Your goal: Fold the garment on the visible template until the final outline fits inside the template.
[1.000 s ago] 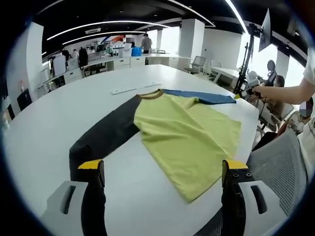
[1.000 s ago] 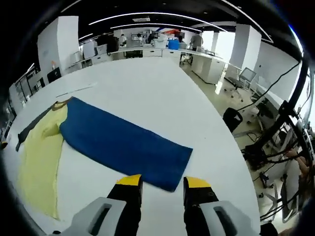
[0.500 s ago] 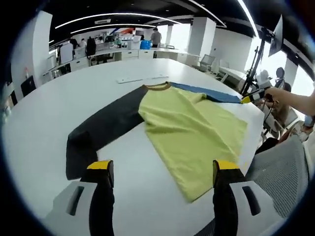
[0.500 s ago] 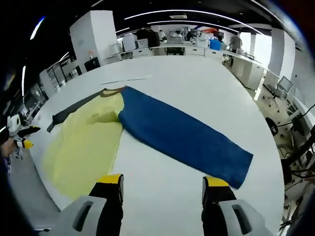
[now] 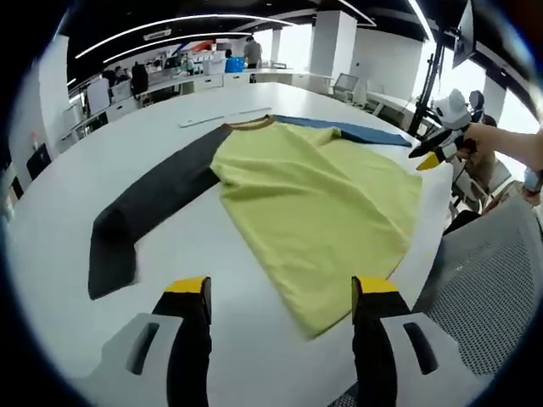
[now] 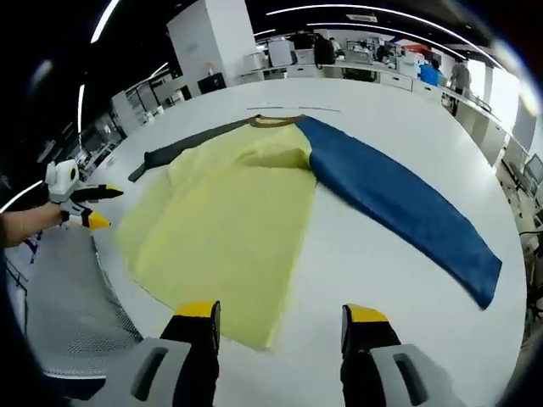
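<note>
The garment point(image 5: 314, 186) lies spread flat on the big white table point(image 5: 59, 220), a long-sleeved shirt with a soft yellow-green body, one dark charcoal sleeve point(image 5: 144, 212) and one blue sleeve point(image 6: 399, 203). A thin brown band point(image 5: 249, 124) trims the neck at the far end. The cloth looks like a light knit, lying in shallow ripples, and both sleeves stretch out straight as long tapering strips. The shirt's near hem reaches close to the table edge. Beyond the neckline a pale, narrow strip point(image 5: 222, 117) lies on the tabletop; I cannot tell what it is.

In the left gripper view, the left gripper point(image 5: 280, 292) hangs over the table just short of the hem, its yellow-tipped black jaws wide apart and holding nothing. In the right gripper view, the right gripper point(image 6: 282, 315) sits likewise near the hem's lower corner, jaws spread wide and empty.

A grey mesh chair back point(image 5: 484, 288) stands beside the table on the near side. Desks and a few people show far off in the open office.
</note>
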Demonstrator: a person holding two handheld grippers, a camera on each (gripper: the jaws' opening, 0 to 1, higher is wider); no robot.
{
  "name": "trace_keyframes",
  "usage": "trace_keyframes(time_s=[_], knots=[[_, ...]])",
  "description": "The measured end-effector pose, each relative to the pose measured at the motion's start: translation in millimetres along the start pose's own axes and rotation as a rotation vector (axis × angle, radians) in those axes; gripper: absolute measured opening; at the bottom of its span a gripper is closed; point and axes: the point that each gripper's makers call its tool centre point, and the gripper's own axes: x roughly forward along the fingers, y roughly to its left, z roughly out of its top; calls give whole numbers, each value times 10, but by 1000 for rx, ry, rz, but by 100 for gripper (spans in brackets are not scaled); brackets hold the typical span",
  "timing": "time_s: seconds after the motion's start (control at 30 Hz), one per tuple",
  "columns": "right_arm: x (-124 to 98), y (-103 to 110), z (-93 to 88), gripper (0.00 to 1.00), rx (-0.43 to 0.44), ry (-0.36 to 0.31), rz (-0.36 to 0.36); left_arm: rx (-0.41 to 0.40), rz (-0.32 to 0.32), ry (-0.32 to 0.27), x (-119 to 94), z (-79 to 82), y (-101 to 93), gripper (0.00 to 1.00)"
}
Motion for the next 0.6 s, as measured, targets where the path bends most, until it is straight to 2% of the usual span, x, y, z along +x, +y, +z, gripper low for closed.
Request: trace_keyframes(time_s=[0.37,0.6], knots=[[59,122,-161,35,-92,34,-34,17,10,24,12,-100,-85,44],[81,156,-204,21,-99,40,-42,11,31,55,26,-199,-135,31]])
